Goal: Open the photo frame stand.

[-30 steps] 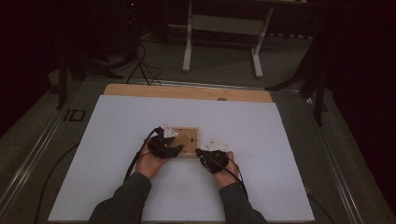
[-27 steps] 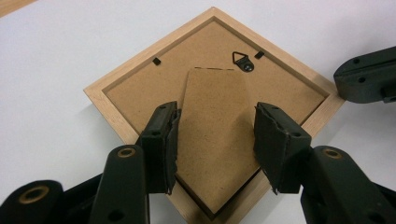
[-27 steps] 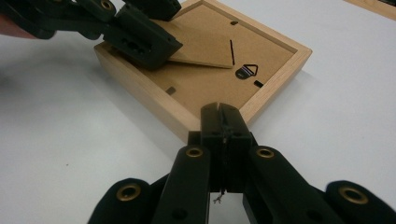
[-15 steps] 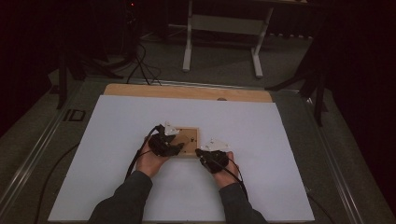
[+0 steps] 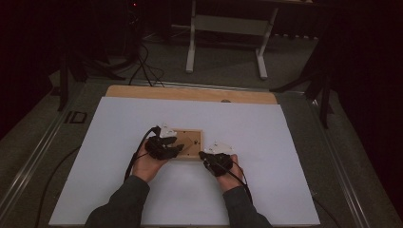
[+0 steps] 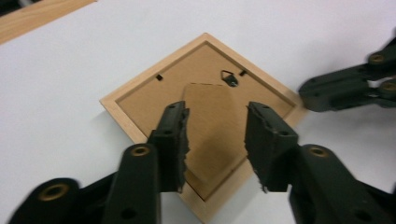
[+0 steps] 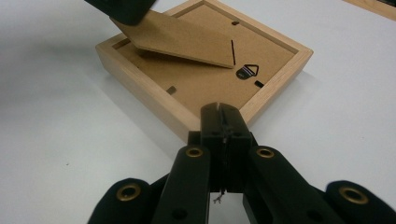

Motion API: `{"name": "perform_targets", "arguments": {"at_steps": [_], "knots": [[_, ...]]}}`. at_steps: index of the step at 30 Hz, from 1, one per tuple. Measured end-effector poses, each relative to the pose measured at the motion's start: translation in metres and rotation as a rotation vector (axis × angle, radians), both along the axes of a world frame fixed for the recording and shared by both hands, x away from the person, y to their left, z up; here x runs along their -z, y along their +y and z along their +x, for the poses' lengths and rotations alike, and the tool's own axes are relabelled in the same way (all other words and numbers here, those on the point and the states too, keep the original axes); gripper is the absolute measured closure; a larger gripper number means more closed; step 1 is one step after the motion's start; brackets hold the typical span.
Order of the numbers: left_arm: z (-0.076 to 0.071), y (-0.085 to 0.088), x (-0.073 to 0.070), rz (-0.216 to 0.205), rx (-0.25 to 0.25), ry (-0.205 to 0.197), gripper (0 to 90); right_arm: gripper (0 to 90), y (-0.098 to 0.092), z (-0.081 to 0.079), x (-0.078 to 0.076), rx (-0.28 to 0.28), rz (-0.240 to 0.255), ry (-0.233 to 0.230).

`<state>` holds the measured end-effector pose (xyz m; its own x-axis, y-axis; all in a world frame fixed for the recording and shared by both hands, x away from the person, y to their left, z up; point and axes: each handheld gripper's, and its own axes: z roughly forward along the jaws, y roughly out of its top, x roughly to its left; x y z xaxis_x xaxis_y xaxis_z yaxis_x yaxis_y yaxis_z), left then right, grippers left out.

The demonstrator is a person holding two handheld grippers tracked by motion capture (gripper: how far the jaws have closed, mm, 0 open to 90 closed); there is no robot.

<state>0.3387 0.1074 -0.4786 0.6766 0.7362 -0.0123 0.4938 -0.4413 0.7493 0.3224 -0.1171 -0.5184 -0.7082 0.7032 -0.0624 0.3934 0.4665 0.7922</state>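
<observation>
A small square light-wood picture frame (image 5: 189, 144) lies back-up on the white surface (image 5: 285, 142), just left of centre in the high view. The left gripper (image 6: 217, 135) has just been narrowing its fingers (image 6: 173, 135) around the raised brown cardboard stand flap (image 6: 212, 126), pads not clearly pressing. The right gripper (image 7: 223, 122), fingers together and empty, rests against the frame's near edge.

Dim high view, dark surround; close views bright, soft.

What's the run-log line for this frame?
frame: face down on sheet | left tool: closing, astride raised stand | right tool: shut, at frame edge
</observation>
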Motion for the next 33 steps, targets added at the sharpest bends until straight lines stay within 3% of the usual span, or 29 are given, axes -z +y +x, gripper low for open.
{"name": "perform_targets", "arguments": {"at_steps": [3, 11, 21, 26, 33], "knots": [[-0.004, 0.004, -0.002, -0.016, 0.008, 0.01, 66.7, 89.4, 0.0, 0.0, 0.0, 0.001, 0.002, 0.002], [-0.011, 0.012, 0.001, -0.01, 0.012, 0.043, 89.2, 89.4, -0.001, 0.0, 0.0, -0.001, 0.003, 0.004], [-0.019, 0.022, 0.011, 0.016, -0.017, 0.073, 89.6, 89.4, -0.001, -0.001, 0.0, -0.001, 0.0, 0.002], [-0.017, 0.023, 0.017, 0.057, -0.038, 0.098, 89.5, 89.4, 0.0, -0.001, 0.0, 0.0, 0.002, 0.002], [-0.011, 0.019, 0.021, 0.065, -0.057, 0.112, 89.5, 89.4, -0.001, -0.001, 0.0, -0.001, 0.001, 0.002]]}}
